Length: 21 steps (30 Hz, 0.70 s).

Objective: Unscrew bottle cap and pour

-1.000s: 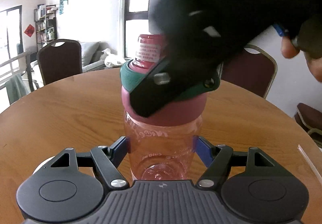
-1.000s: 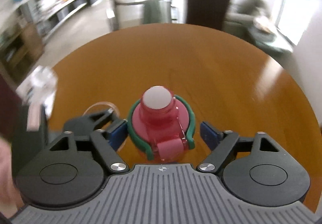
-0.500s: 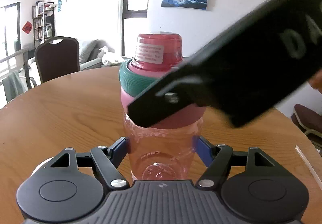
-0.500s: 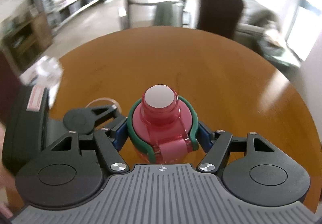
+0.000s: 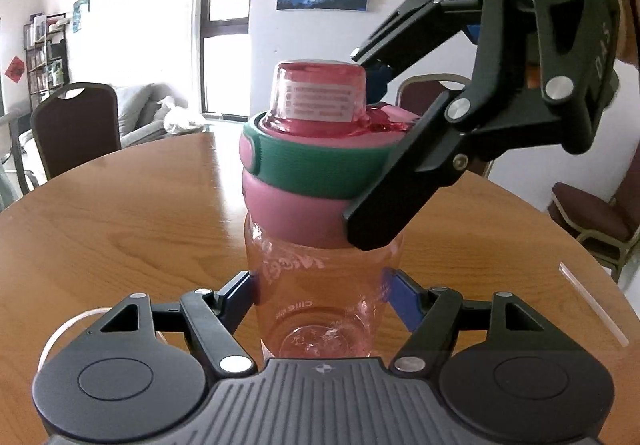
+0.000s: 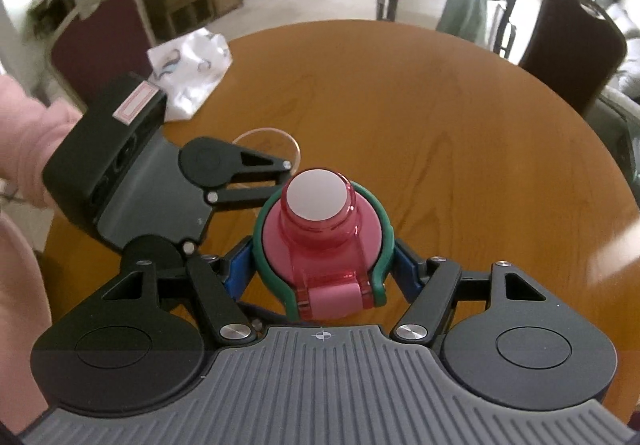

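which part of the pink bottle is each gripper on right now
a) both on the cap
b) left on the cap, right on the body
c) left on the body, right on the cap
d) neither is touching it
c: the left gripper clamps the clear lower body of the bottle standing on the table, while the right gripper closes from above on the green-ringed cap.

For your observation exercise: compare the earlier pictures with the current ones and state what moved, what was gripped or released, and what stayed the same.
The right tongs, open around the cap a second ago, have closed on its green band, and they have swung round the bottle. Nothing was let go. The left tongs stay clamped on the bottle's body, the bottle still stands upright on the table, and the cap is still on.
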Each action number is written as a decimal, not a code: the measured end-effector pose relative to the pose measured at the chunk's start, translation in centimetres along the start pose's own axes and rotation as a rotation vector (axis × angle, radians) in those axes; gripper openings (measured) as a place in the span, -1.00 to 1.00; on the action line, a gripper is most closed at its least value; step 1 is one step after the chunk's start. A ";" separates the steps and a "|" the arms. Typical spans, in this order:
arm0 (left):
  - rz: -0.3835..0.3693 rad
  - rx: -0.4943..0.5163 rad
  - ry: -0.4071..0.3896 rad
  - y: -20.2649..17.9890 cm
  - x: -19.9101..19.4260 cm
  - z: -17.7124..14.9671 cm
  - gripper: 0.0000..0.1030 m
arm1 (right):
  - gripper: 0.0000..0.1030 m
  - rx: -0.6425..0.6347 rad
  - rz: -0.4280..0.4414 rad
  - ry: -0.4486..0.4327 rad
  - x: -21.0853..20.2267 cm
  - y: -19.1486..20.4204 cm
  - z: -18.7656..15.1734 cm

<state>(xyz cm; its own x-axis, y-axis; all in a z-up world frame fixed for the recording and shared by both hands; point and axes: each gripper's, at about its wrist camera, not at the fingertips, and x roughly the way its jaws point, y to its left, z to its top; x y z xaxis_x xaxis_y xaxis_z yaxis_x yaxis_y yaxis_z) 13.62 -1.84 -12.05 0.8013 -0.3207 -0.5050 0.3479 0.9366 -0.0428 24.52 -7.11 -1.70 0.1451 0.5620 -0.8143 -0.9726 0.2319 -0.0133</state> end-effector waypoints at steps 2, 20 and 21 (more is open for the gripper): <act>0.024 -0.007 -0.003 -0.4 -0.1 -0.1 0.38 | 0.64 0.087 -0.054 -0.056 -0.2 1.1 -0.6; 0.158 -0.068 -0.038 -1.8 -0.4 -0.5 0.38 | 0.46 0.597 -0.563 -0.181 0.6 7.8 -0.6; 0.154 -0.067 -0.037 -1.6 -0.1 -0.3 0.38 | 0.46 0.572 -0.557 -0.176 0.7 7.8 -0.6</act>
<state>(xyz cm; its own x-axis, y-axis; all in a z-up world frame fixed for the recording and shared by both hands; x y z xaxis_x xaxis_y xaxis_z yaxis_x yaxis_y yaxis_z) 12.79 -3.23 -12.20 0.8604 -0.1761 -0.4783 0.1871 0.9820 -0.0249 16.93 -5.41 -2.70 0.6525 0.3500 -0.6721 -0.5131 0.8568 -0.0519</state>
